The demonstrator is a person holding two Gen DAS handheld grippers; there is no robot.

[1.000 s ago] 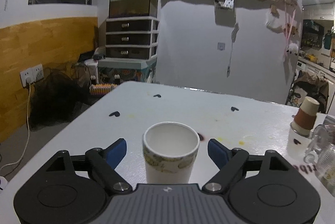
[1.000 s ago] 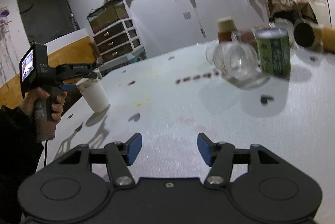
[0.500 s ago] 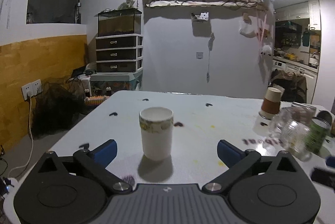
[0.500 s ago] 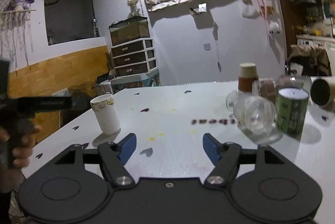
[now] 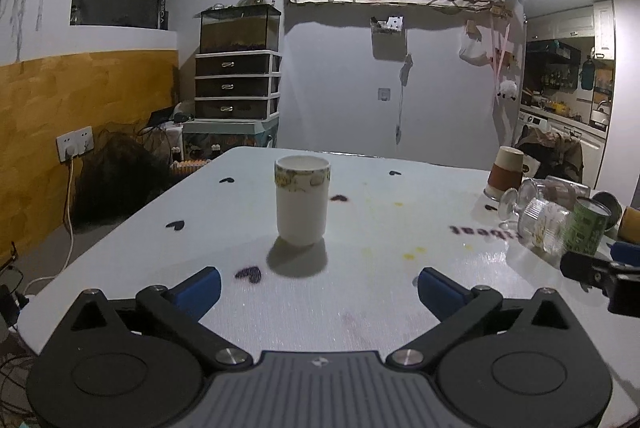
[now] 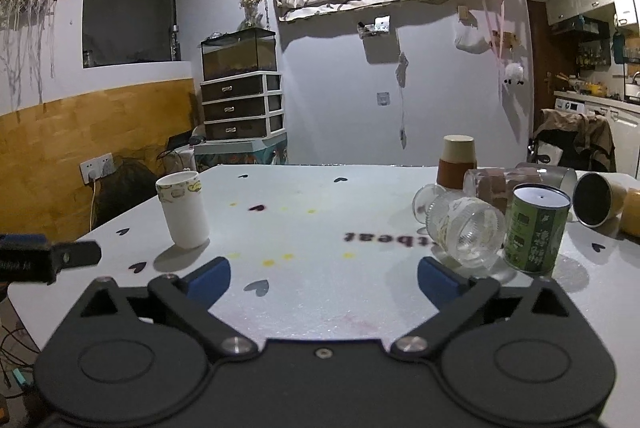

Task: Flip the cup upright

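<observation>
Now white cup (image 5: 302,204) upright, floral-banded rim, on table (image 5: 400,228).

Both grippers: idle, spread

Left gripper (image 5: 319,286): jaws wide apart, nothing between them, held low and level. Right gripper (image 6: 323,278): jaws likewise spread wide, holding nothing, level, alongside the left, each visible at the other's frame edge.

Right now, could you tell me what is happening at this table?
A person holds a two-finger gripper in each hand. The white cup with a floral band stands upright on the white table, mouth up, with nothing touching it. The left gripper is open, set back from the cup. The right gripper is open and empty. To the right, a glass jar lies on its side beside a green can.
</observation>
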